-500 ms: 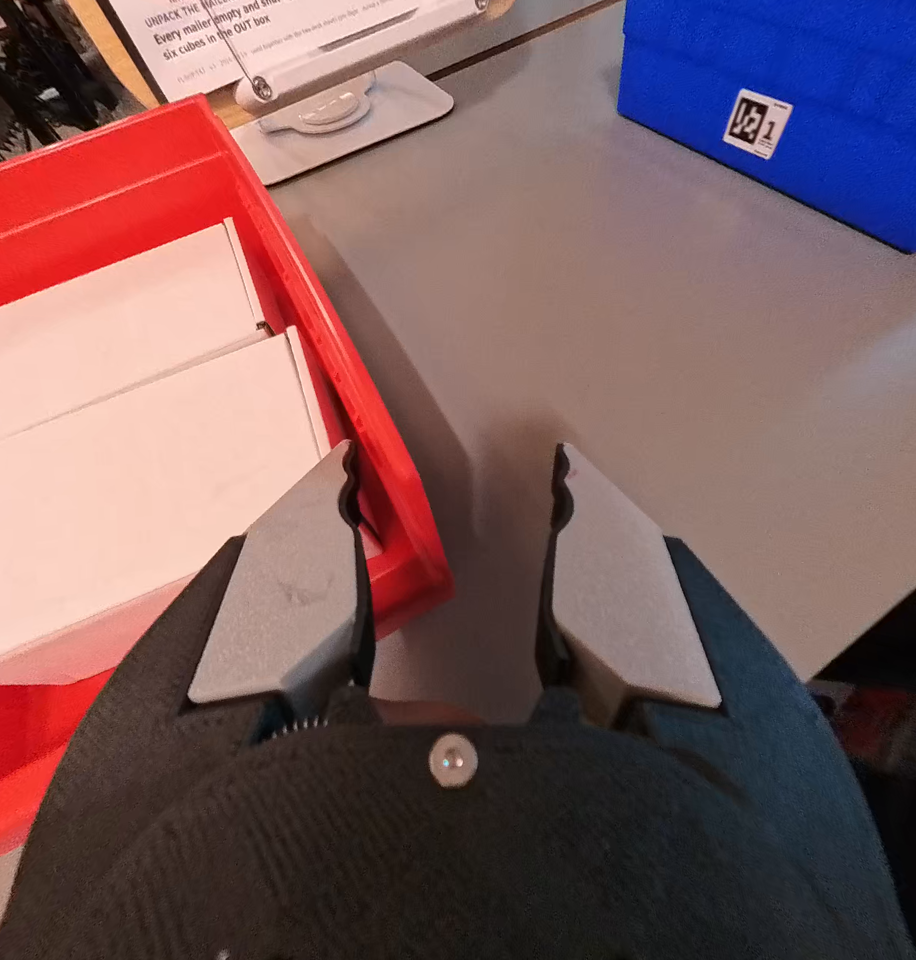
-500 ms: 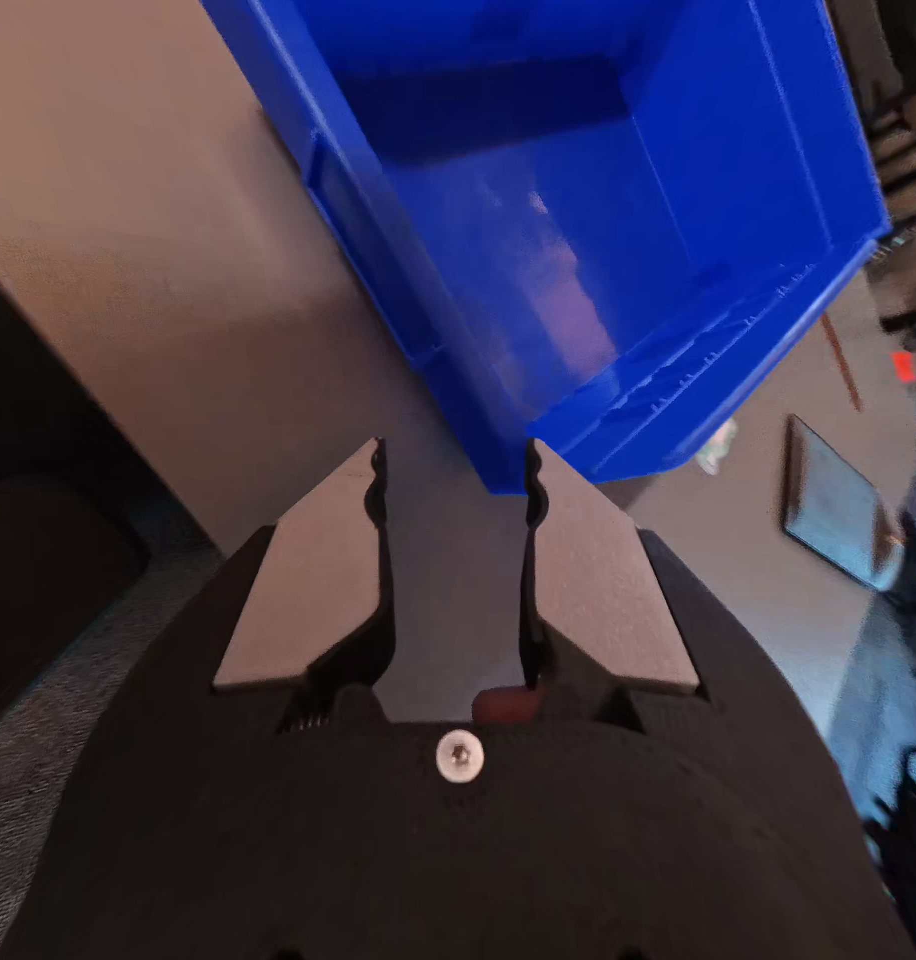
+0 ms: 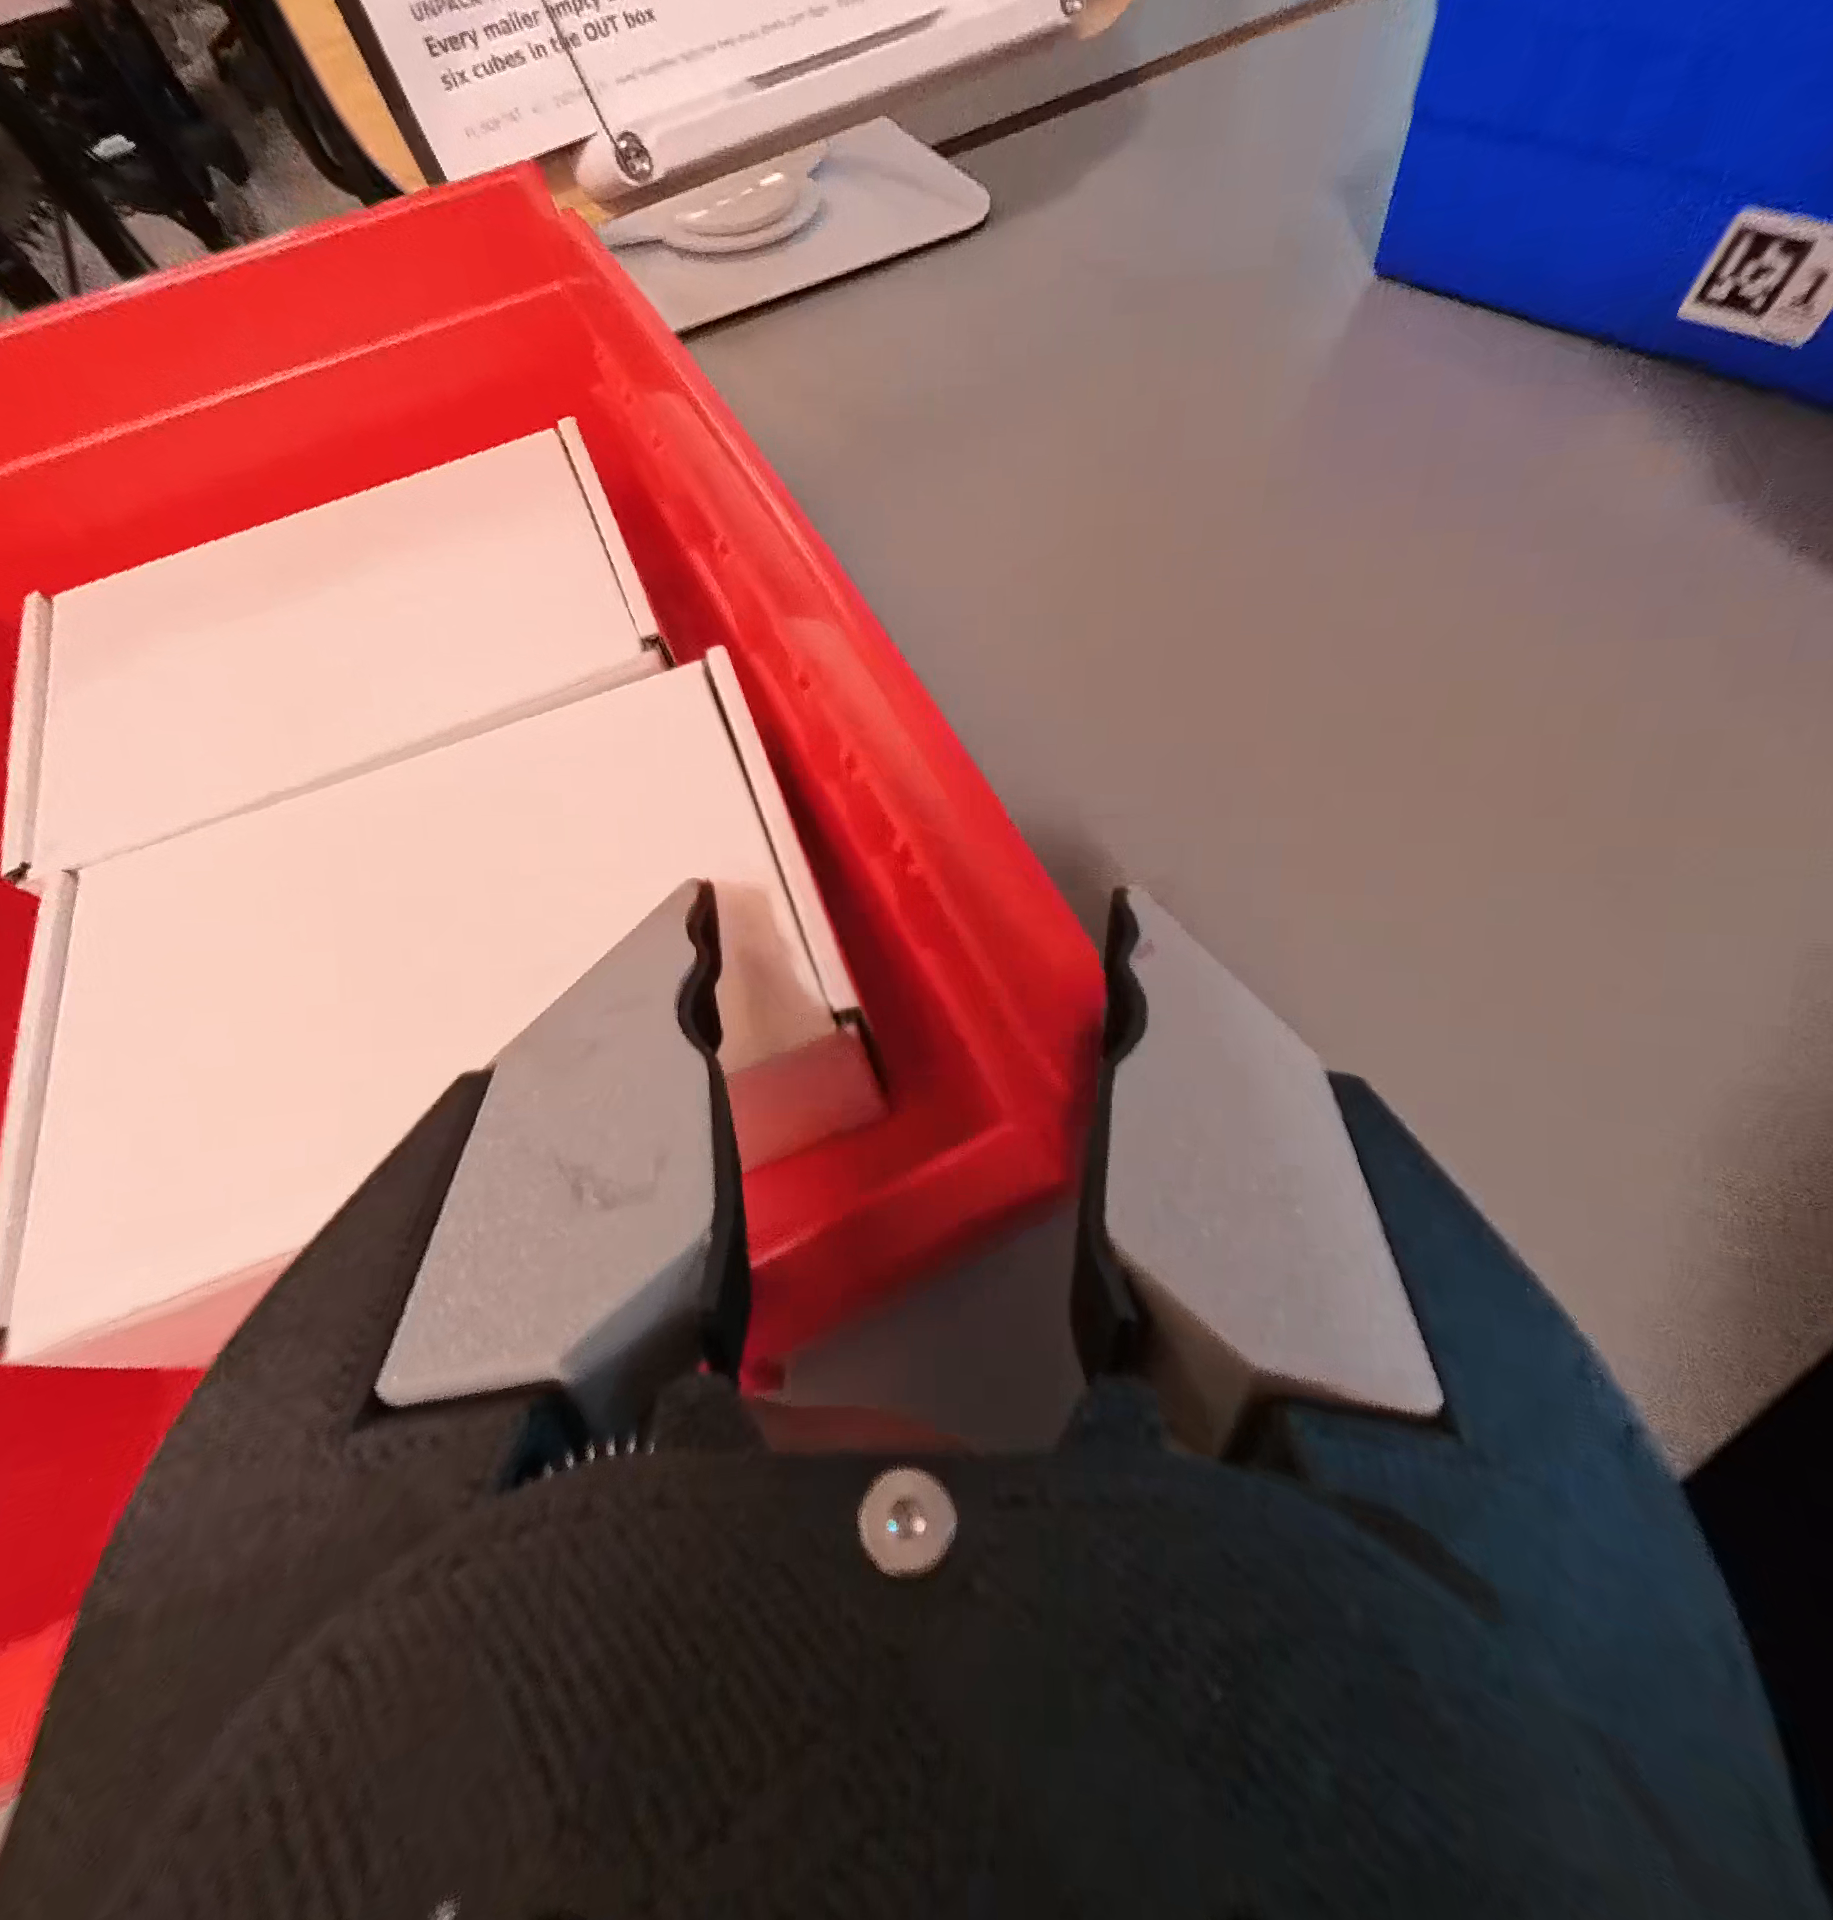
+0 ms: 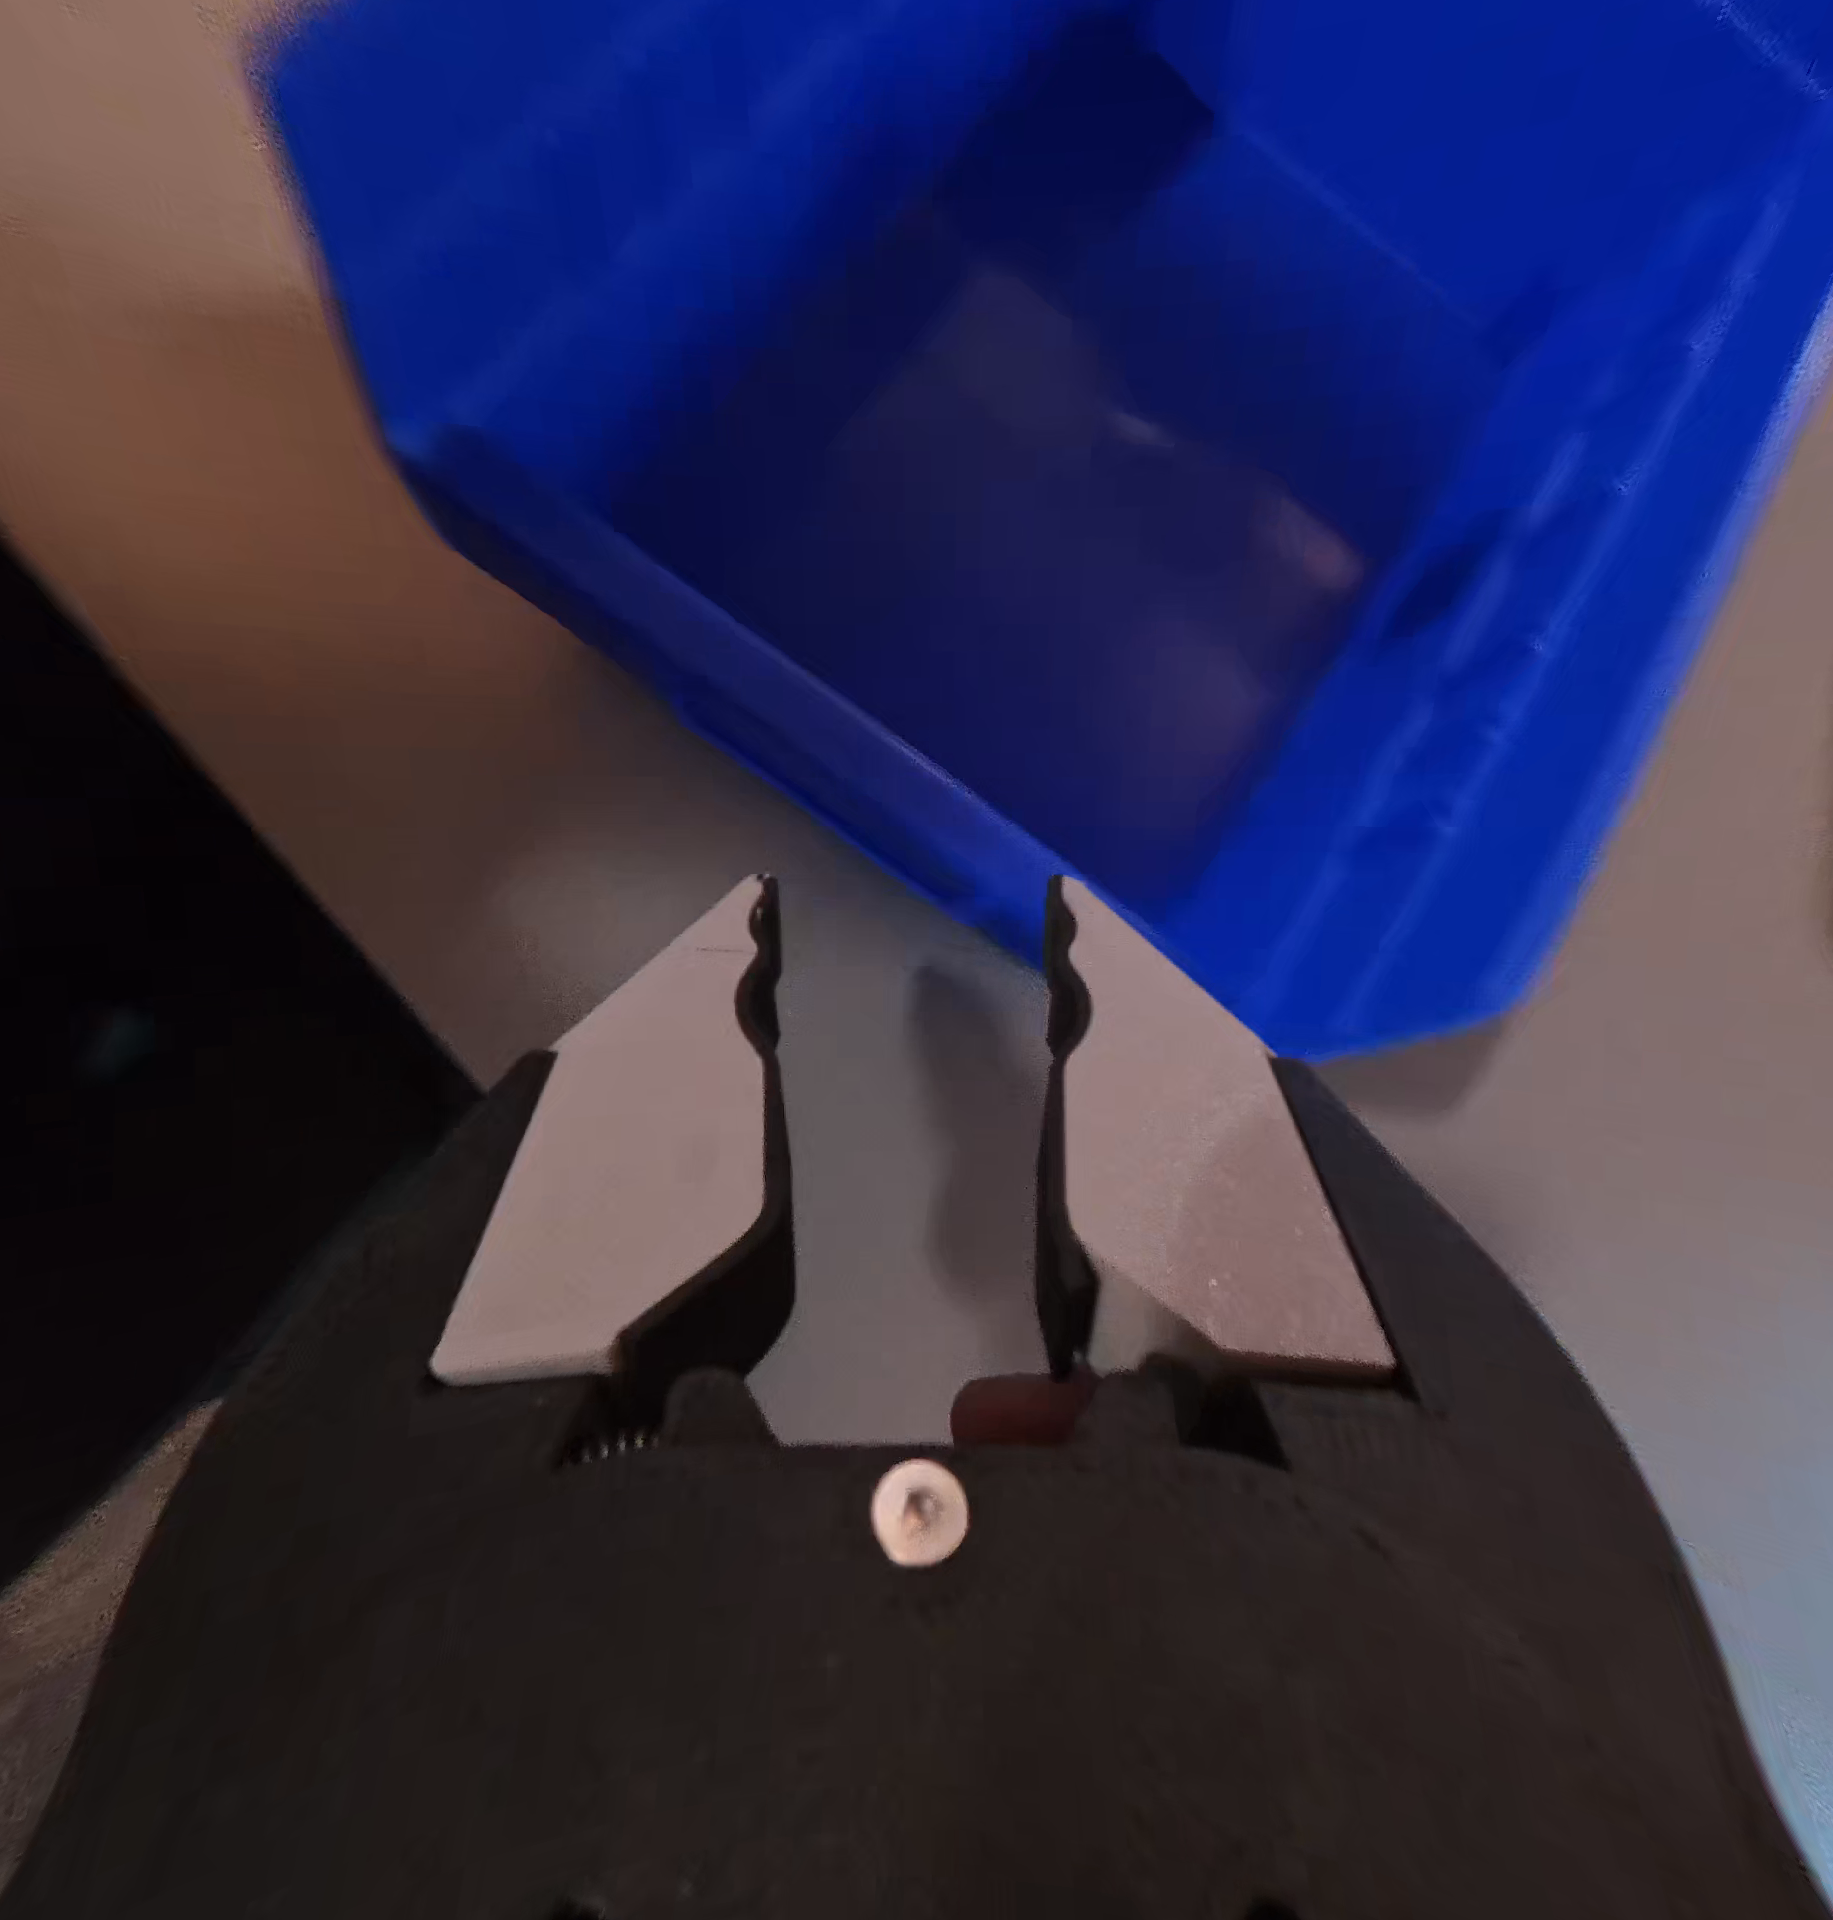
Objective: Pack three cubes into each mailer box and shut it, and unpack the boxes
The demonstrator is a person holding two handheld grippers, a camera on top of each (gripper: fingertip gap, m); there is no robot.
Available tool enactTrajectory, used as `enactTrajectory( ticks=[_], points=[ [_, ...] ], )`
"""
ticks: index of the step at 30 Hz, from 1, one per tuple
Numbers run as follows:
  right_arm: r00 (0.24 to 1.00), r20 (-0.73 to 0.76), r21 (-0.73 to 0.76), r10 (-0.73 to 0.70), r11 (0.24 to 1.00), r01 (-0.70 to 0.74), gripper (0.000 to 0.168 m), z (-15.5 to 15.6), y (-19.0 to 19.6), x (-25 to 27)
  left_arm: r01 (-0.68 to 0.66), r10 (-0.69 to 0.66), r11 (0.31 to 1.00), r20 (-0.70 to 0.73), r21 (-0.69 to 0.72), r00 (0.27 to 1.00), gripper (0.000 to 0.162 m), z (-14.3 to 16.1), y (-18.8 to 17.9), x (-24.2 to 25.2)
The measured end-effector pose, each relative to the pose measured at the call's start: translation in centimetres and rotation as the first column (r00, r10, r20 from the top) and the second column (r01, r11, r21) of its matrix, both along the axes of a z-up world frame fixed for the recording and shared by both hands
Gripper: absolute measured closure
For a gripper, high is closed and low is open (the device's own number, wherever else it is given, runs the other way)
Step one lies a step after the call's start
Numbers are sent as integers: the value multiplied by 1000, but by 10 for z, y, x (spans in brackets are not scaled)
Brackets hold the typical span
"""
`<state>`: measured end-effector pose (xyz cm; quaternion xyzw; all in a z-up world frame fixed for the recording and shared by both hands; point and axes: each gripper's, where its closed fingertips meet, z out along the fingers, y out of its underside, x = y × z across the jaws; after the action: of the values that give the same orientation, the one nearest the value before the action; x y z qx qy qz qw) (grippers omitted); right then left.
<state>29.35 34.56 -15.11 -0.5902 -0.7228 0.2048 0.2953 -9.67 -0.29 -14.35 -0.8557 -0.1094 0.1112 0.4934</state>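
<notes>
We hover our left gripper [image 3: 907, 971], jaws wide and empty, over the near corner of the red bin [image 3: 922, 821], where two closed white mailer boxes [image 3: 392, 966] lie. Our right gripper [image 4: 907, 935], moderately open and empty, waits beside the blue bin [image 4: 1514, 831]. We judge that fetching the nearer box comes next: descend, straddle its edge, close.

Two white mailer boxes [image 3: 372, 935], both closed, side by side in one red bin [image 3: 839, 727]. One blue bin [image 4: 1099, 468]. One sign stand [image 3: 787, 197] behind red bin. One grey table [image 3: 1359, 727]. Two grippers: left gripper [image 3: 907, 935], right gripper [image 4: 907, 914].
</notes>
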Motion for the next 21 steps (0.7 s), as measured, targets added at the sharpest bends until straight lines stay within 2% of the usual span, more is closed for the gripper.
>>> enactTrajectory(
  ticks=[3, 4, 5, 6, 8, 9, 10, 11, 13, 15, 17, 19, 21],
  points=[
    [988, -136, -97, 69, 992, -82, 115, 7, -40, -19, 7, -7, 1000, 20, 23, 1000, 88, 2, 1, -2],
    [981, -179, -114, 68, 989, -90, 109, 8, -51, -28, 27, -27, 999, 23, 20, 999, 92, 2, 2, 0],
    [969, -237, -130, 68, 986, -100, 108, 11, -63, -40, 62, -63, 998, 18, 20, 998, 107, 4, 3, 4],
    [953, -292, -158, 80, 979, -130, 114, 11, -79, -53, 93, -93, 996, -13, 10, 996, 129, 5, 5, 9],
    [948, -302, -177, 103, 971, -161, 115, -2, -111, -78, 64, -69, 996, -111, -56, 991, 135, 2, 4, 6],
    [958, -276, -133, 76, 984, -116, 116, -12, -115, -90, 43, -53, 996, -131, -72, 990, 136, 1, 3, 5],
    [955, -295, -50, 32, 998, -49, 125, -13, -112, -103, 11, -20, 997, -130, -72, 991, 139, 3, 0, 3],
    [949, -315, 36, -27, 999, 40, 147, -12, -104, -113, -34, 27, 998, -122, -59, 992, 144, 6, -3, -2],
    [934, -343, 119, -104, 981, 153, 153, -10, -99, -122, -159, 154, 987, -116, -31, 981, 159, 11, -16, -19],
    [919, -363, 235, -155, 939, 252, 160, -5, -88, -122, -218, 216, 976, -138, -5, 967, 161, 11, -27, -31],
    [878, -439, 361, -192, 857, 368, 163, 20, -73, -117, -242, 244, 970, -128, 27, 961, 161, 8, -31, -33],
    [826, -526, 329, -201, 848, 416, 165, 44, -68, -114, -245, 248, 969, -164, 35, 955, 160, 6, -30, -31],
    [847, -484, 332, -221, 849, 412, 164, 35, -66, -115, -237, 238, 971, -192, 28, 952, 160, 7, -29, -27]
  ],
)
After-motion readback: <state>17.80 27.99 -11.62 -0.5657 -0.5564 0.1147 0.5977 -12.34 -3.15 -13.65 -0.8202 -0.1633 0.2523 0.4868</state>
